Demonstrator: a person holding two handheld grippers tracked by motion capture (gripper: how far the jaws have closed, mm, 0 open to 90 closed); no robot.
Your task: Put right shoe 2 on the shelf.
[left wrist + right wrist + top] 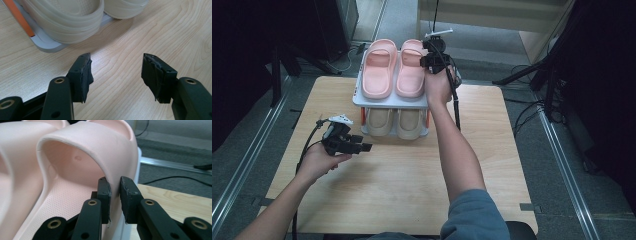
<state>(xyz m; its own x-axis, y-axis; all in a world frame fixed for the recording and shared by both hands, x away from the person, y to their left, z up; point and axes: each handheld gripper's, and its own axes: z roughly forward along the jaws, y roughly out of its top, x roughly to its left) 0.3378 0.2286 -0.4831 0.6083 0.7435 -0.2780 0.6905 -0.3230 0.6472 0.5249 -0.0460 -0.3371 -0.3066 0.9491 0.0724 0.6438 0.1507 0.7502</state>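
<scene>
The wooden bench (pixel 402 190) carries a grey two-tier shoe rack (pixel 362 97) at its far middle. On the lower tier sit two beige slippers (pixel 394 122), toes toward the person; on the top tier lie two pink slippers side by side, their long axes running away from the person.

The right pink slipper (pixel 411 70) is the one in hand. It rests on the top tier at the rack's right side, just beside the left pink slipper (pixel 379 67). The right claw (pixel 430 59) meets it from its outer right edge, near the strap. In the right gripper view, the right claw (pixel 115 195) has one jaw inside the strap's arch and one outside it, nearly closed around the strap's side wall; whether the pads truly press on it I cannot tell.

The left claw (pixel 362 146) hovers low over the bench, in front of the rack's left corner, well apart from the pink pair. The left claw (pixel 116 72) stands wide open with nothing between its jaws, bare wood beneath.

The right hand is far nearer, so the lift likely falls to it.
</scene>
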